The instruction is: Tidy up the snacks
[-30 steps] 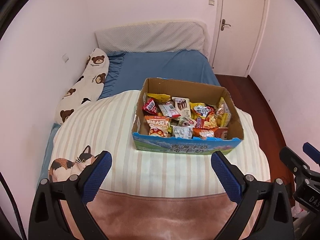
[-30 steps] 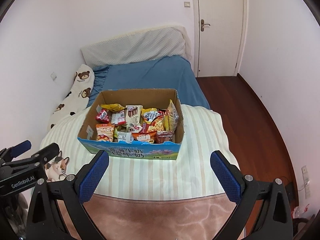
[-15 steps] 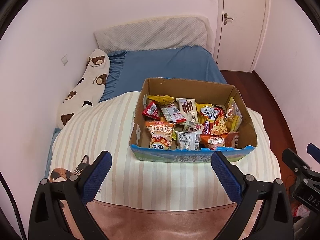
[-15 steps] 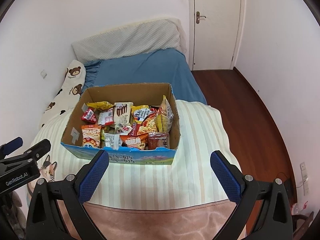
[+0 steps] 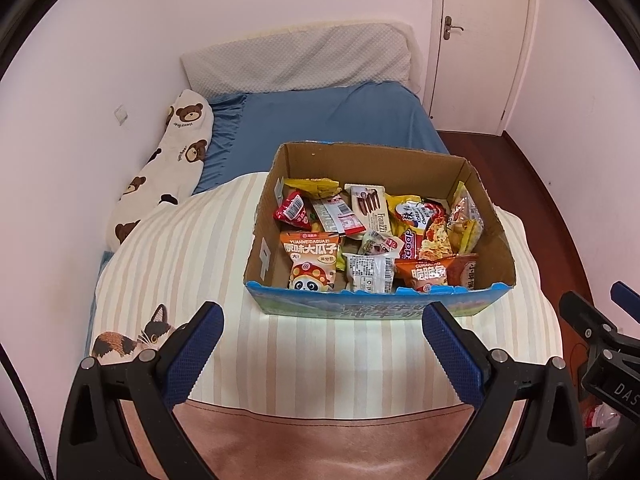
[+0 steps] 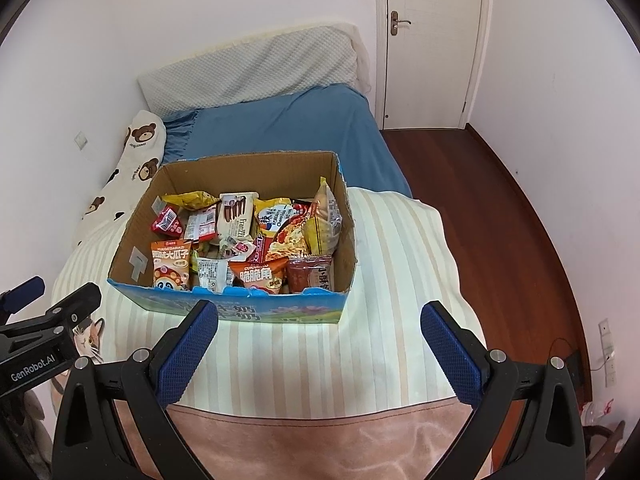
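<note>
You are holding the left gripper (image 5: pixel 322 338) and right gripper (image 6: pixel 320 336) spread wide, grasping nothing. The cardboard box (image 5: pixel 360 310) is sitting mid-frame on the striped quilt (image 5: pixel 180 264). Its snack packets (image 5: pixel 312 260) are probably light, crinkly, slippery; pinch a sealed edge.

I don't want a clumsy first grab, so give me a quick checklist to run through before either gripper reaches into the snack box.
1. Left gripper open and empty: ok.
2. Right gripper open and empty: ok.
3. Cardboard box open at the top, nothing covering the snacks: ok.
4. Box sitting steady: cannot tell; it rests on the soft striped quilt, which may give under a push.
5. An easy first target on top: ok; the orange panda packet lies face up near the front wall.
6. A place to sort snacks into: cannot tell; no second container shows in either view.
</note>
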The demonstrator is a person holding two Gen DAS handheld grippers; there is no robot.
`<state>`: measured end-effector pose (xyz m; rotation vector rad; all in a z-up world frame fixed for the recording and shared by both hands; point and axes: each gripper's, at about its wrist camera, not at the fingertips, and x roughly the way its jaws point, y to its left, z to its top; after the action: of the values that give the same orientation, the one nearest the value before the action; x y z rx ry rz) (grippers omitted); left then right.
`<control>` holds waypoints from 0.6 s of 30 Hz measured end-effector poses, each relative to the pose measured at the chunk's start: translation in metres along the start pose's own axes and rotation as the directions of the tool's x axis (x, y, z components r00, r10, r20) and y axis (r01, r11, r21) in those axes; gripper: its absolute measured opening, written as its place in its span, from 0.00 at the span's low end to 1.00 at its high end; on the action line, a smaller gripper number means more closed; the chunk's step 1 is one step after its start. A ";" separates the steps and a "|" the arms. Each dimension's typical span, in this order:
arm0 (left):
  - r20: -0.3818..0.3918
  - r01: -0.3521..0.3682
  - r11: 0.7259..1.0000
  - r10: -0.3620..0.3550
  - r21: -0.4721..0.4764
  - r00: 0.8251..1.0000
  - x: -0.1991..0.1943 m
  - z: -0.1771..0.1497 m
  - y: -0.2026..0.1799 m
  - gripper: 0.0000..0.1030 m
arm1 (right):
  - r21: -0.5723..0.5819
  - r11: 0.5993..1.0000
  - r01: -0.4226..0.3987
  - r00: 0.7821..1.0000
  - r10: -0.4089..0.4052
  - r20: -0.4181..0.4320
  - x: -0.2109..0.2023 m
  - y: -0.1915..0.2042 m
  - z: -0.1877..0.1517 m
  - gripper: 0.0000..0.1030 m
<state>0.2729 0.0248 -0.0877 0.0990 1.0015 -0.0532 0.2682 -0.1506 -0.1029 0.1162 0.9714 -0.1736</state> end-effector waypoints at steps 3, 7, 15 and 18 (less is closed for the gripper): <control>0.005 0.003 1.000 -0.003 -0.001 1.000 -0.003 0.000 -0.001 0.99 | -0.002 1.000 0.000 1.000 0.000 0.008 -0.003 0.001 0.001 1.00; 0.007 0.009 1.000 -0.009 0.000 1.000 -0.006 0.000 -0.001 0.99 | -0.007 1.000 -0.001 1.000 0.001 0.016 -0.006 0.002 0.002 1.00; 0.015 0.014 1.000 -0.015 0.011 1.000 -0.012 -0.001 -0.004 0.99 | -0.009 1.000 -0.003 1.000 0.003 0.020 -0.009 0.001 0.002 1.00; 0.016 0.015 1.000 -0.015 0.013 1.000 -0.013 -0.001 -0.004 0.99 | -0.009 1.000 0.000 1.000 0.001 0.021 -0.010 0.001 0.002 1.00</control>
<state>0.2643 0.0205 -0.0773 0.1025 0.9856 -0.0737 0.2647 -0.1492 -0.0932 0.1061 0.9515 -0.1695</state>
